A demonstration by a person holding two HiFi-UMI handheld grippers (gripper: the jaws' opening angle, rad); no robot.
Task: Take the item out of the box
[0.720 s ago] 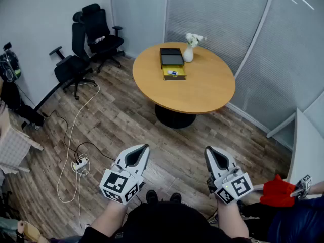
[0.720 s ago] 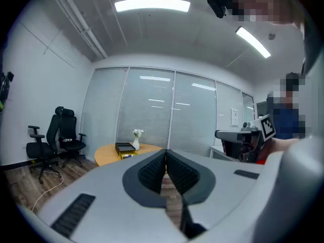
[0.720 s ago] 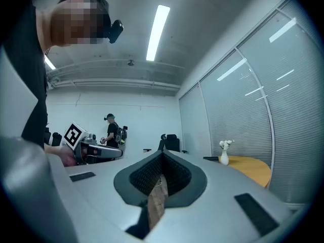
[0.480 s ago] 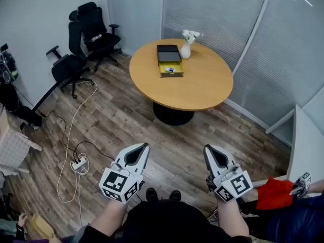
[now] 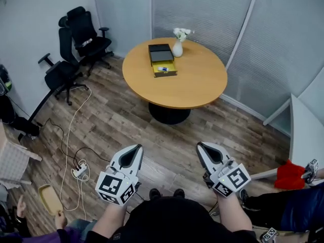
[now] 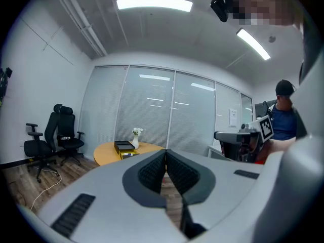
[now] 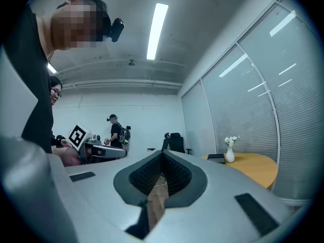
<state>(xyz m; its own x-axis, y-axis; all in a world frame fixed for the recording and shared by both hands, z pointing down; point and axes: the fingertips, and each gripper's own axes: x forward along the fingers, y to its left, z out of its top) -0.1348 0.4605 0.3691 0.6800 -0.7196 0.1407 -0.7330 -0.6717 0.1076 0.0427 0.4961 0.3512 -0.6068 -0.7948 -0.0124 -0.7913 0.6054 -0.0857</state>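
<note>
On the round wooden table (image 5: 192, 85) across the room lies an open box (image 5: 163, 65) with a black lid and a yellow inside. A small blue and white item (image 5: 163, 69) rests in the yellow part. Both grippers hang over the wooden floor, far short of the table. My left gripper (image 5: 138, 148) is shut with nothing in it, and so is my right gripper (image 5: 199, 146). The left gripper view shows its closed jaws pointing toward the table (image 6: 109, 150) and box (image 6: 124, 147). In the right gripper view the table (image 7: 255, 167) stands off to the right.
A white vase (image 5: 177, 47) with flowers stands beside the box. Black office chairs (image 5: 76, 39) are at the far left, and a cable with a power strip (image 5: 79, 171) lies on the floor. A person with red cloth (image 5: 290, 175) is at the right; another holds a tan tray (image 5: 50, 199) at the lower left.
The view has swung, so the table and chairs sit a little further left and higher in the picture. Both grippers stay shut and shift slightly left and down. The tan tray has come into view.
</note>
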